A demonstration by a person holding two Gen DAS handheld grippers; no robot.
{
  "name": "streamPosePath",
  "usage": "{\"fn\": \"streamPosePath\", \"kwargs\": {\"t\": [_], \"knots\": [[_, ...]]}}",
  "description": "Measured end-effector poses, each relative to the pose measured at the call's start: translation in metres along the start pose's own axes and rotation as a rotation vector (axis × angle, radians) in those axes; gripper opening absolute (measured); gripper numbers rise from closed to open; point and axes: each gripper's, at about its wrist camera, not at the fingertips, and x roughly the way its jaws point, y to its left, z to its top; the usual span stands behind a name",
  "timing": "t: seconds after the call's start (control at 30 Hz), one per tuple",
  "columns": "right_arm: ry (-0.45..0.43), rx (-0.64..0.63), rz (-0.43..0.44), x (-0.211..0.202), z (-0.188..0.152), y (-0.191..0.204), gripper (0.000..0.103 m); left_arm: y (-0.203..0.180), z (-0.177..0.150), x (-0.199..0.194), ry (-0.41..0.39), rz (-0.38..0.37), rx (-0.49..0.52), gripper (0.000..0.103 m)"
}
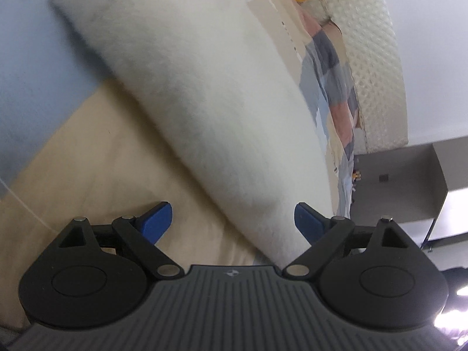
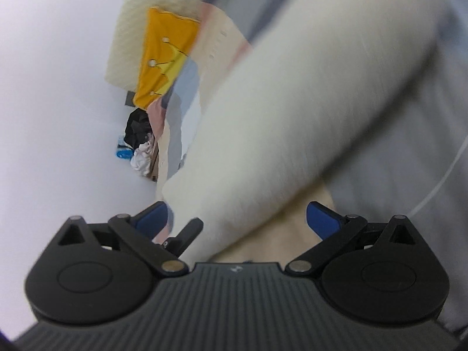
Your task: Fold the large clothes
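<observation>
A folded, fleecy white garment lies slantwise on a bed cover of beige and pale blue patches. My left gripper is open just over the garment's near end. That end runs between the blue pads, close to the right one, and neither pad presses on it. In the right wrist view the same white garment runs from lower left to upper right. My right gripper stands wide open over its near edge, with cloth between the fingers but not pinched. Both views are blurred.
A yellow cloth and a cream quilted pad lie at the far end of the bed. A grey cabinet stands beside it. Dark and white clothes are piled by the white wall. A black bar pokes in near my right gripper's left finger.
</observation>
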Motion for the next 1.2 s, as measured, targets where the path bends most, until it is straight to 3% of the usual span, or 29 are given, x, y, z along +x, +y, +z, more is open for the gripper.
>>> {"fn": "streamPosePath", "kwargs": {"t": [0.27, 0.7, 1.2], "knots": [[-0.06, 0.036, -0.035, 0.016, 0.001, -0.003, 0.103, 0.017, 0.014, 0.003, -0.023, -0.043, -0.11, 0.093], [-0.225, 0.157, -0.071, -0.007, 0.015, -0.034, 0.102, 0.021, 0.017, -0.008, -0.085, -0.034, -0.127, 0.093], [-0.409, 0.294, -0.104, -0.035, 0.03, -0.056, 0.102, 0.035, 0.047, -0.027, -0.202, -0.006, -0.149, 0.093]]}}
